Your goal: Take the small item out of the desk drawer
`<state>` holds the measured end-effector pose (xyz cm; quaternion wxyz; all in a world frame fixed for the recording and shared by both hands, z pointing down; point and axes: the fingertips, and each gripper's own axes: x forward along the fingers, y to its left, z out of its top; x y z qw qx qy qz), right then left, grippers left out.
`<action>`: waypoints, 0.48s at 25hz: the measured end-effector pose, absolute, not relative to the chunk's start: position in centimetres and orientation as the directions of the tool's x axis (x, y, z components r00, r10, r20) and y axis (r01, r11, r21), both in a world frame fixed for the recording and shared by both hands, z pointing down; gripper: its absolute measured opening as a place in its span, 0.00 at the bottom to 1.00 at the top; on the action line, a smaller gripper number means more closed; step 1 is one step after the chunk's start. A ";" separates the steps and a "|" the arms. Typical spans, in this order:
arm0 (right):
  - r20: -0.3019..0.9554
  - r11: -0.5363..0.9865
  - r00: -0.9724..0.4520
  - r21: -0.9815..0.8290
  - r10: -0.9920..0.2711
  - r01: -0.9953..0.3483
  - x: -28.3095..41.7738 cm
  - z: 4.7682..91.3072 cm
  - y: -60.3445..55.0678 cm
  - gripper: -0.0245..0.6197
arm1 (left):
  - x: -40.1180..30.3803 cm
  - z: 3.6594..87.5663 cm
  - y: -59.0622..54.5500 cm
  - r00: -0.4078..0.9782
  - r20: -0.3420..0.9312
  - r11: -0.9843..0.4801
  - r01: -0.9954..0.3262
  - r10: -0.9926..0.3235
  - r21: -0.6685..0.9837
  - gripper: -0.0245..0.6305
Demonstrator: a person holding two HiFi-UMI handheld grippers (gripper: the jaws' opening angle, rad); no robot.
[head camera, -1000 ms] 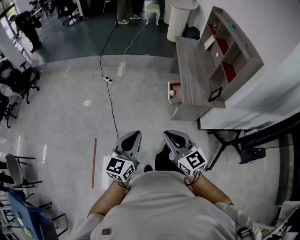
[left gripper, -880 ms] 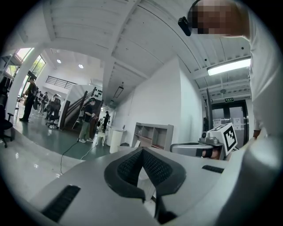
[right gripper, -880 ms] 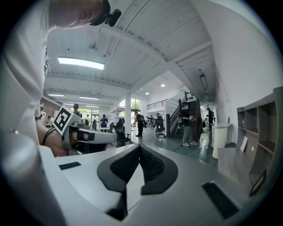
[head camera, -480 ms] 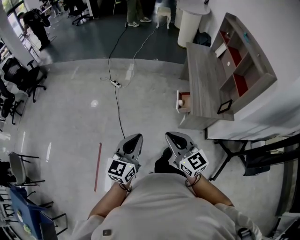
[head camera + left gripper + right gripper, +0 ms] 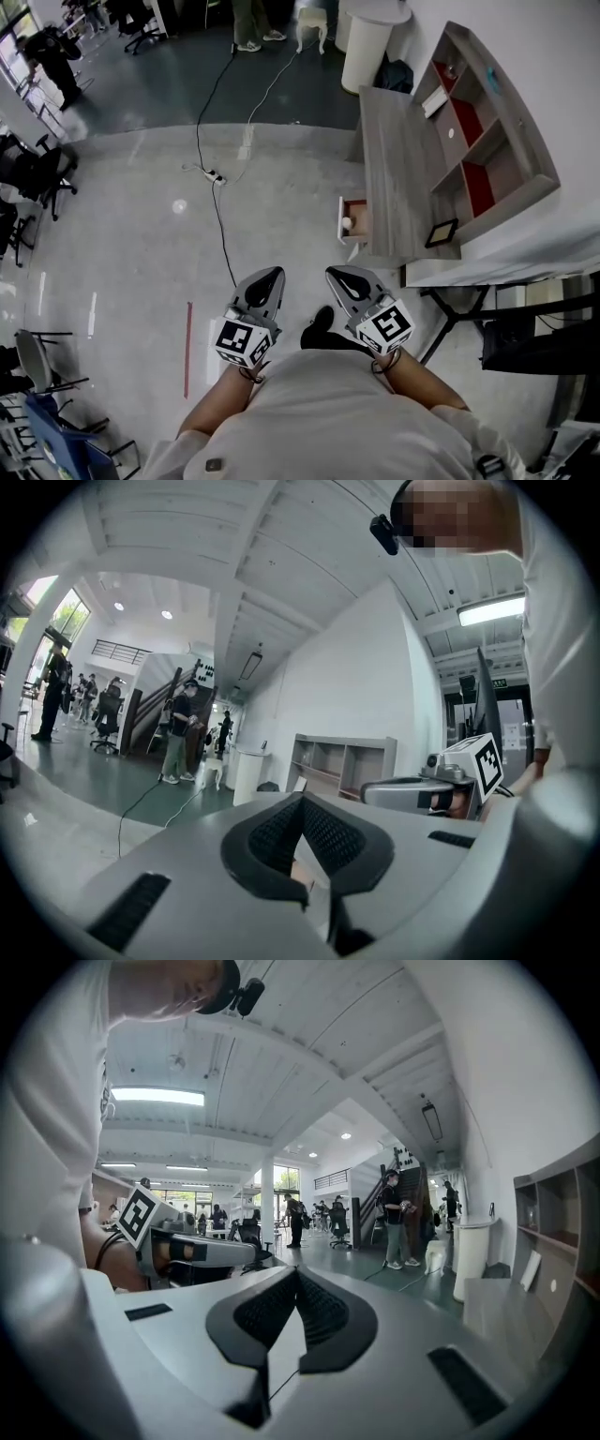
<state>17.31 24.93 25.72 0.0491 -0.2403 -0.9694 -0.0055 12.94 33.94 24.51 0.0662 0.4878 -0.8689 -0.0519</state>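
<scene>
Our left tool (image 5: 266, 281) and right tool (image 5: 343, 278) were clenched, empty, well apart from the surface (image 5: 398, 169); the small item (image 5: 346, 223) lay in the open drawer (image 5: 362, 221) at its front edge, untaken.

The grey wood-grain worktop (image 5: 394, 159) carries a grey shelf unit (image 5: 506, 202) with red back panels. At the worktop's left edge, the white-fronted drawer (image 5: 357, 214) has a reddish-brown inside that holds a small white round item (image 5: 346, 223). Left of the worktop, the glossy pale grey floor (image 5: 131, 244) bears a black cable (image 5: 217, 202) and a red strip (image 5: 187, 337). The left gripper (image 5: 270, 276) and right gripper (image 5: 336, 276) are grey with black pads, and their cubes carry black-and-white square markers.
</scene>
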 end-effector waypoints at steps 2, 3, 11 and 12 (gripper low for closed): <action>0.105 0.892 -0.886 -0.015 0.452 0.453 15.4 25.8 22.0 0.07 | 10.8 24.5 31.0 -0.501 0.066 0.504 -0.850 -0.863 0.155 0.05; 0.107 0.897 -0.891 -0.020 0.441 0.442 14.5 25.8 20.5 0.07 | 9.8 24.5 29.6 -0.493 0.067 0.497 -0.854 -0.868 0.156 0.05; 0.093 0.923 -0.919 -0.043 0.384 0.381 10.1 25.4 10.3 0.07 | 4.9 23.8 19.3 -0.440 0.063 0.444 -0.884 -0.896 0.146 0.05; 0.089 0.926 -0.921 -0.042 0.379 0.376 9.9 25.2 9.4 0.07 | 4.7 23.6 18.3 -0.434 0.058 0.437 -0.888 -0.899 0.143 0.05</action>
